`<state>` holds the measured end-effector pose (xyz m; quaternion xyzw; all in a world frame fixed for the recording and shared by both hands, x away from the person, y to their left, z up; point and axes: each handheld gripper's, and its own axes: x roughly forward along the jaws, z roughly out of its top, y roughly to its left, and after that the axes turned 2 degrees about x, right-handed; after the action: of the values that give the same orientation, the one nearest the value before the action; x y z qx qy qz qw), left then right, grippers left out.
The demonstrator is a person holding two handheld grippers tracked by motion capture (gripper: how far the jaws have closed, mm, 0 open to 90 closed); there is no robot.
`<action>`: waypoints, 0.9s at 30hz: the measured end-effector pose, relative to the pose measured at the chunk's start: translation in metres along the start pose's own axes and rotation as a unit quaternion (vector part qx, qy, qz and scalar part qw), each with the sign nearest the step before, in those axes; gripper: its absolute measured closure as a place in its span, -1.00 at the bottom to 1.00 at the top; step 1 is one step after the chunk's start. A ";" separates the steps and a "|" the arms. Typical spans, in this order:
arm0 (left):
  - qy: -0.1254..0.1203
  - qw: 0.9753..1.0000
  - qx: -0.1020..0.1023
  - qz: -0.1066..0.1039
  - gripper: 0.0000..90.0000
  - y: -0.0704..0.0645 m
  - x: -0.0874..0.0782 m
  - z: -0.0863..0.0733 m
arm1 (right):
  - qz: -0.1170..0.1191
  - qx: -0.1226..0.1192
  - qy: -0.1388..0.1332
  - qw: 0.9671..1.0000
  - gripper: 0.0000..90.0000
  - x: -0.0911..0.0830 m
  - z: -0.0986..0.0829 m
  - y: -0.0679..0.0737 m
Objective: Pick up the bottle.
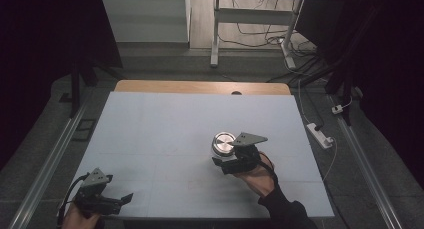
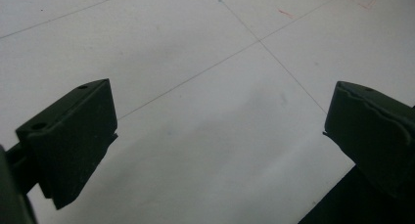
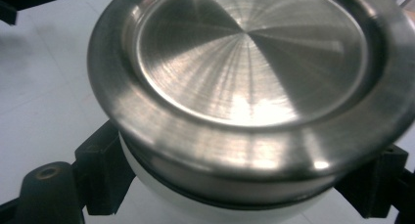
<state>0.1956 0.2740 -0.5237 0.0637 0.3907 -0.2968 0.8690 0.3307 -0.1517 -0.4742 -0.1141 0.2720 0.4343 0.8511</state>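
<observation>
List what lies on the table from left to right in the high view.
left gripper → round container with a steel lid → right gripper, its jaws around the container's white body, so these two overlap.

- No words, labels, brands or numbers can be read anywhere.
- The white table top (image 2: 205, 111) bears only thin ruled lines and a few small red pen marks (image 2: 286, 12), too faint to read as any sign.
</observation>
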 end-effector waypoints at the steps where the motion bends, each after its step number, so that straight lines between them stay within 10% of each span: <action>1: 0.000 1.000 0.001 -0.001 -1.00 0.000 0.000 0.000 | 0.002 0.000 0.000 1.000 -0.66 0.000 0.000 0.002; 27: 0.000 1.000 -0.001 -0.006 -0.99 0.001 0.000 0.000 | 0.060 -0.039 0.010 0.997 -0.66 0.013 0.003 0.045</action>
<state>0.1961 0.2744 -0.5237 0.0603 0.3911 -0.3018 0.8674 0.3022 -0.1142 -0.4770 -0.1348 0.2695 0.4941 0.8155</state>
